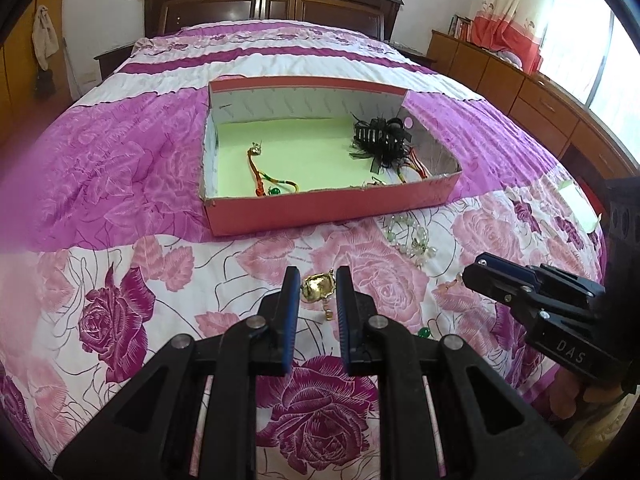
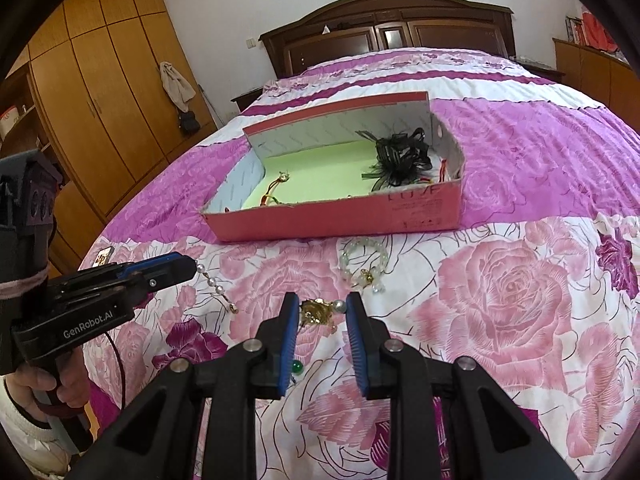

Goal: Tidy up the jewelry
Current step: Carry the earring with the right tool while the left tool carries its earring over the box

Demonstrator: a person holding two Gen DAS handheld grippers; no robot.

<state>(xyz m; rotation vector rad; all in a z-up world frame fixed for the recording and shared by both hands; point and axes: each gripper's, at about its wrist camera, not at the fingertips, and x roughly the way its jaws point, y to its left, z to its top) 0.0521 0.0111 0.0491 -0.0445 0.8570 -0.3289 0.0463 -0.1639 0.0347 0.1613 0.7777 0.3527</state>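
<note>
A red cardboard box [image 1: 320, 210] with a green floor lies open on the bed. Inside are a red and green cord bracelet [image 1: 266, 178] and a black bow hair clip [image 1: 378, 138]. A gold brooch [image 1: 318, 286] lies on the bedspread between the open fingers of my left gripper [image 1: 318, 280]. A pale bead bracelet [image 1: 408, 232] lies just in front of the box. My right gripper [image 2: 322, 308] is open around a gold piece with a pearl [image 2: 318, 312]. A pearl strand [image 2: 214, 284] lies beside the left gripper's tip [image 2: 176, 268].
A floral pink bedspread [image 1: 120, 184] covers the bed. A dark wooden headboard [image 1: 272, 4] stands behind. A wooden dresser [image 1: 532, 96] lines the right side, a wardrobe [image 2: 100, 104] the left. A green bead [image 2: 296, 368] lies under the right gripper.
</note>
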